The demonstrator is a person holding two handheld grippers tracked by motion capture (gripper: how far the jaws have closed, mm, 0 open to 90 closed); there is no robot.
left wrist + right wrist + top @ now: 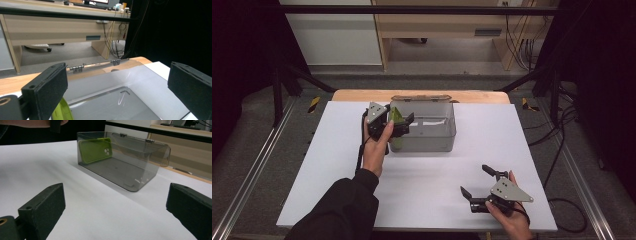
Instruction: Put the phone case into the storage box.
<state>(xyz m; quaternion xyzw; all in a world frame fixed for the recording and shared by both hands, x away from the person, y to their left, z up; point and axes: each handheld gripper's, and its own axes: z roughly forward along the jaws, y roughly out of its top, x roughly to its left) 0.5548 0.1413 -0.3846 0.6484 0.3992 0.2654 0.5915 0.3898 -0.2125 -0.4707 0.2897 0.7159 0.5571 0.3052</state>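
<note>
Left gripper (404,120) up over the left end of the smoky clear box (432,142), jaws spread wide, nothing between them. Green phone case (95,149) inside that box, standing on edge, leaning against the left end wall, camera cutouts visible thru the plastic in the right gripper view. Right gripper (476,181) low at the near-right of the white tabletop (492,130), well apart from the box, jaws also spread, empty.

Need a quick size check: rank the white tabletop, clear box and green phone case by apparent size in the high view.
1. White tabletop
2. Clear box
3. Green phone case, partly hidden behind the left gripper
</note>
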